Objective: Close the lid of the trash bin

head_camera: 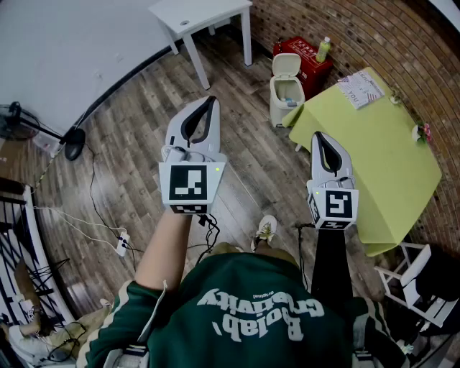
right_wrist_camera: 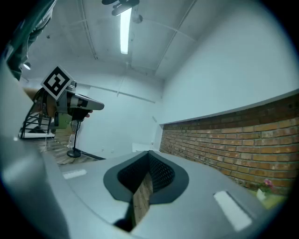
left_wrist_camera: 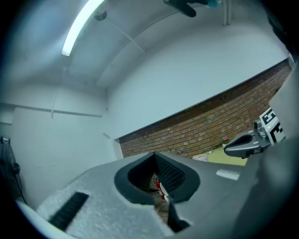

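The cream trash bin (head_camera: 286,93) stands on the wooden floor beside the yellow-green table, its lid (head_camera: 286,65) tipped up and open. Both grippers are held level, well short of the bin and high above the floor. My left gripper (head_camera: 210,99) is shut with nothing between its jaws; in its own view the left gripper (left_wrist_camera: 154,154) points at the brick wall. My right gripper (head_camera: 318,135) is also shut and empty, near the table's edge; in its own view the right gripper (right_wrist_camera: 148,153) faces the corner where the white wall meets the brick.
A red box (head_camera: 309,59) with a green bottle (head_camera: 323,49) on it sits behind the bin. The yellow-green table (head_camera: 374,151) fills the right, with papers (head_camera: 361,89) on it. A white table (head_camera: 205,14) stands at the back. Cables (head_camera: 108,230) and a lamp stand (head_camera: 72,144) are at the left.
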A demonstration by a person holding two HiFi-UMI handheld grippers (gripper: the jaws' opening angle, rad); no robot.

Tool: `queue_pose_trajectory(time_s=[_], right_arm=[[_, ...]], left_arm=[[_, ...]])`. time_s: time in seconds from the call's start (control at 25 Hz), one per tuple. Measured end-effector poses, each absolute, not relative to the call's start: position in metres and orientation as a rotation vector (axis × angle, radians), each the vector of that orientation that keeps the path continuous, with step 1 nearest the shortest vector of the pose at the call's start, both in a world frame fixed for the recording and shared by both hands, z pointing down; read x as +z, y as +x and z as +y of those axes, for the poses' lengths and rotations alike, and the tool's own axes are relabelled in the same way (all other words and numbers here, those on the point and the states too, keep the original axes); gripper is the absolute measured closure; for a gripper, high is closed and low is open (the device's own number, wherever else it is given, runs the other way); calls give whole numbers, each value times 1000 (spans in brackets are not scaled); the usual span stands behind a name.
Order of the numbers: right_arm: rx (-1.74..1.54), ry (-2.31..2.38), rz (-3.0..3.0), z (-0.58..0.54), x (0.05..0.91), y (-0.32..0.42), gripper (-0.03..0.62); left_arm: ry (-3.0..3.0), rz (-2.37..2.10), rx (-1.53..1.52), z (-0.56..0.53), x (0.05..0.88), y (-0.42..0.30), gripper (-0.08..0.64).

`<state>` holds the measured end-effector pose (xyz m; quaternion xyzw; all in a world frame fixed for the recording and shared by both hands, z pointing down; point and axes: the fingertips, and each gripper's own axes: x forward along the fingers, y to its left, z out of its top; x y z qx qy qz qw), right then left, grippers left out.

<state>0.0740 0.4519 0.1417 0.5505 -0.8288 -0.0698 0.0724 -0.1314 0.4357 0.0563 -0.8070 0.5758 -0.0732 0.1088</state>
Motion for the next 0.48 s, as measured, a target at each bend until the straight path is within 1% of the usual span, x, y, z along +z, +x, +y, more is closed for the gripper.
queue_pose_trajectory(time_s=[0.24, 0.48], right_arm=[[-184, 1692, -2455, 537, 141, 26, 578], [-153, 1730, -2427, 600, 142, 9, 578]], left_arm=[[-2482, 1647, -146, 518, 72, -165, 552], [-2563, 1585, -125, 576, 90, -173, 552]])
